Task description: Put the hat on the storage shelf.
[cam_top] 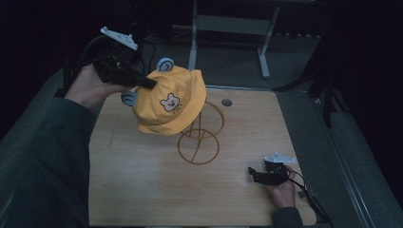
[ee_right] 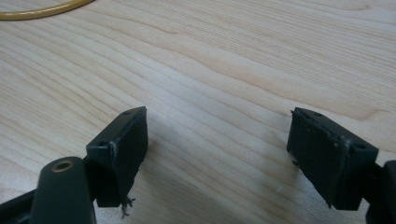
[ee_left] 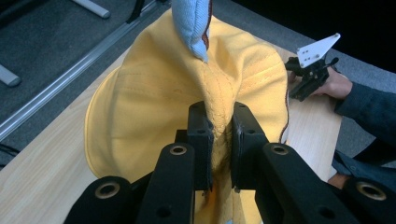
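- We hold a yellow hat [cam_top: 168, 102] in the air over the far left part of the wooden desk [cam_top: 142, 190], just above and touching the top of a yellow wire stand [cam_top: 198, 142].
- The left gripper [ee_left: 219, 135] has its fingers [ee_left: 201, 140] clamped on a pinched fold of the hat's crown, close below a pale blue ear [ee_left: 194, 23]; the cloth bunches into a ridge between them.
- The right gripper [cam_top: 266, 175] rests low at the near right of the desk, well apart from the hat, its fingers [ee_right: 123, 149] spread wide with nothing but bare wood between them.
- We judge the hat light and soft: it sags and folds where it is held, so it will droop rather than keep its shape.
- A seam or the stitched brim looks the surest place to take it, since thin cloth alone may slip.
- The wire stand looks slight, so we reckon a careless tug could tip it.
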Demonstrator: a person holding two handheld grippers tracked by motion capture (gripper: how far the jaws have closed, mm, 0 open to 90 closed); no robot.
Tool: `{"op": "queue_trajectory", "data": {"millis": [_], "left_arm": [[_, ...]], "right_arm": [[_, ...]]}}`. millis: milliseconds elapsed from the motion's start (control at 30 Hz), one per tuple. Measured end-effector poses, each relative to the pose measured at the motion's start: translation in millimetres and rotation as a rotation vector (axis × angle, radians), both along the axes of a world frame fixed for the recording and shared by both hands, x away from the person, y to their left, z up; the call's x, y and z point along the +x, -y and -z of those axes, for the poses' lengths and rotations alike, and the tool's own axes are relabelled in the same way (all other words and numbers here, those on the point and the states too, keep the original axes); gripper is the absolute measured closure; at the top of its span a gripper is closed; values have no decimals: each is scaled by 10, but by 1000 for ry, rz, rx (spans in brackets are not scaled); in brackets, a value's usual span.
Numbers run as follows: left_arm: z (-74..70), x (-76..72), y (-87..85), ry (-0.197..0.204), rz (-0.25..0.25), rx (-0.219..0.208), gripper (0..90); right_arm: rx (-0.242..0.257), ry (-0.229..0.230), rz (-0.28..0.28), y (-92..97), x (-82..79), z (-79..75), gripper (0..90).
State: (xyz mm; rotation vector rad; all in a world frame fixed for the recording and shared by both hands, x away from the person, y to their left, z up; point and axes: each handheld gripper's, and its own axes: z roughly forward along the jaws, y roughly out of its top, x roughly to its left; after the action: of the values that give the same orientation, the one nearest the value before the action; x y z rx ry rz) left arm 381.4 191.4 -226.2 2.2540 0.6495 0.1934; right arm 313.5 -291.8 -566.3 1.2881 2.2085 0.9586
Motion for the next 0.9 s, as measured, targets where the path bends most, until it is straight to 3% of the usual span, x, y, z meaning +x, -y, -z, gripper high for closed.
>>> {"op": "queue_trajectory", "data": {"millis": [167,267,567,900], "left_arm": [[-9,14,41,-7,1,-8,806],[1,41,119,-24,5,15,806],[5,68,252,-33,23,20,805],[21,120,433,-37,24,69,802]], "right_arm": [[0,0,0,0,-1,0,204],[0,-1,-1,-1,-2,-1,204],[0,1,-4,-2,-6,0,204],[0,1,-6,-1,-7,0,204]]}}
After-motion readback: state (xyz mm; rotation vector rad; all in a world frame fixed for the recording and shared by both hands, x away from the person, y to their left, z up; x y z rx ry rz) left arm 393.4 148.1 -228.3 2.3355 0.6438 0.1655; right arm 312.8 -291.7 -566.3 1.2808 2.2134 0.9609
